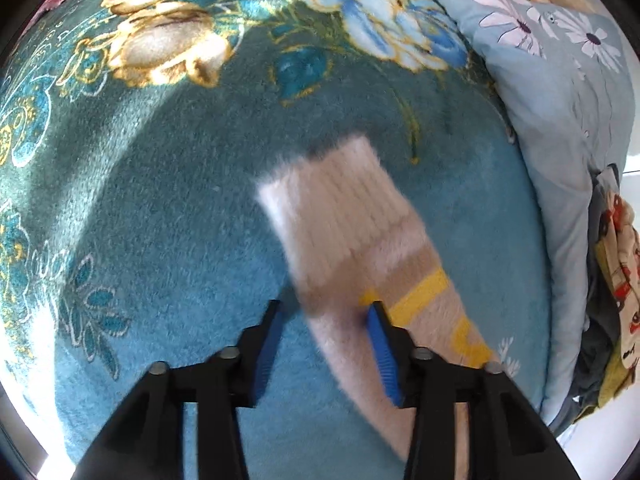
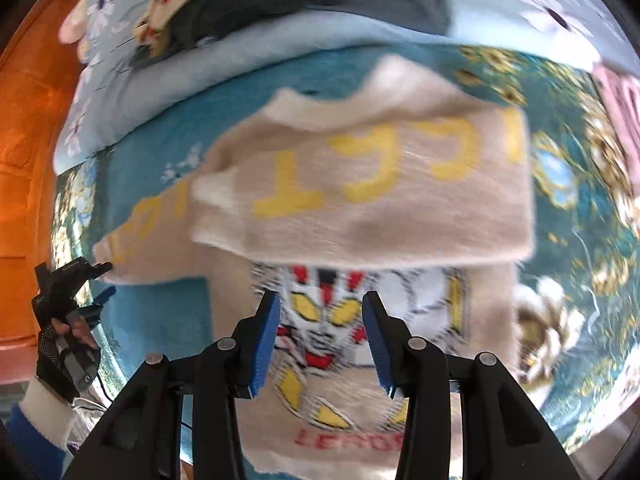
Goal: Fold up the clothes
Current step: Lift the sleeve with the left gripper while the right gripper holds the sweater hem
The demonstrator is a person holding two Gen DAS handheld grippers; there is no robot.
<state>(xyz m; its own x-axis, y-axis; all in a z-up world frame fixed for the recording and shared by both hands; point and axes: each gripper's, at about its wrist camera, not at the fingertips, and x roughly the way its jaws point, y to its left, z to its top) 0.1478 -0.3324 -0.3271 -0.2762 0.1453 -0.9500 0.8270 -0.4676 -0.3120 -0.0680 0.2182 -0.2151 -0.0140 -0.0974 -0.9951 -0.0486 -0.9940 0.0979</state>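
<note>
A beige knit sweater [image 2: 360, 208] with yellow letters and a cartoon robot print lies on a teal floral blanket [image 2: 156, 152]. One sleeve is folded across its chest. In the left wrist view the other sleeve [image 1: 360, 232], with its ribbed cuff, stretches out on the blanket [image 1: 160, 200]. My left gripper [image 1: 326, 308] is open, its right finger resting over the sleeve. My right gripper [image 2: 320, 300] is open and hovers above the robot print. The left gripper also shows in the right wrist view [image 2: 100, 280], at the sleeve's end.
A light blue quilt with daisy print [image 1: 560, 92] lies along the blanket's edge, with dark and patterned clothes [image 1: 612, 280] piled on it. The same pile shows in the right wrist view [image 2: 280, 0]. An orange wooden surface [image 2: 32, 120] stands at the left.
</note>
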